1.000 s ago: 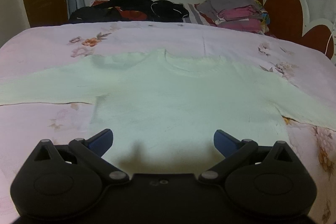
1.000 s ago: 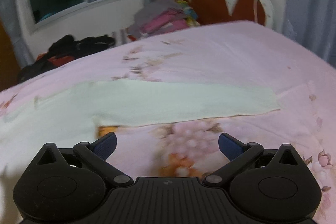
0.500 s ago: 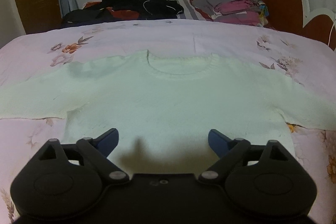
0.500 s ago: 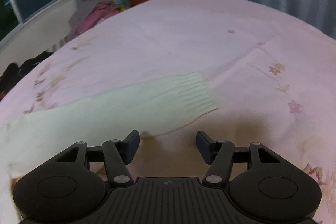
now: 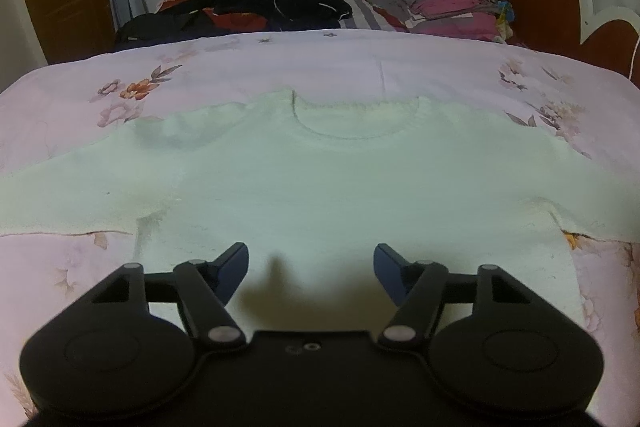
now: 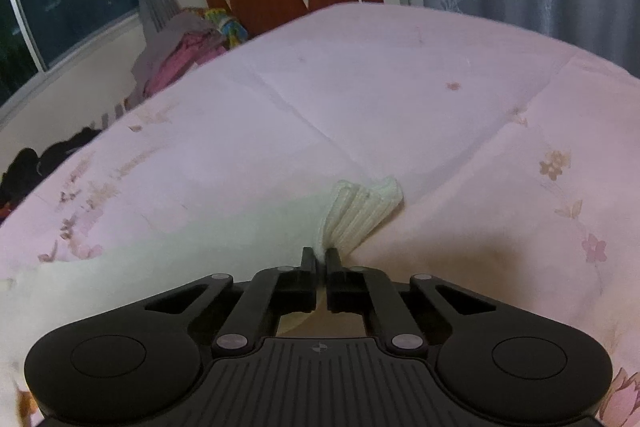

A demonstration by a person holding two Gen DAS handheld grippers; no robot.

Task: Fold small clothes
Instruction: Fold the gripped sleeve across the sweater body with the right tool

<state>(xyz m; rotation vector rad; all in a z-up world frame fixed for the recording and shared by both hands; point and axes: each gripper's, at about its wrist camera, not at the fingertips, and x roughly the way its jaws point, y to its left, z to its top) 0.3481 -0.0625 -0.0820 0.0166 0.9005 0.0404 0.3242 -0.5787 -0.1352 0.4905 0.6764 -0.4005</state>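
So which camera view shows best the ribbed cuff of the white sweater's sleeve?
The right wrist view. There the ribbed cuff fills the centre, bunched where the right gripper is shut on it. The left wrist view shows the white sweater spread on the bed, but both sleeves run out of frame, so no cuff.

The sweater [image 5: 320, 187] is pale mint-white with a ribbed cuff [image 6: 360, 215]. Under it, the bedspread [image 5: 280, 67] is pale pink with a floral print.

A bed [image 5: 440, 67] with a pink floral cover fills my view. A pale green sweater [image 5: 340, 187] lies spread flat at centre; dark clothes [image 5: 248, 7] and a folded pile [image 5: 448, 3] sit along the top.
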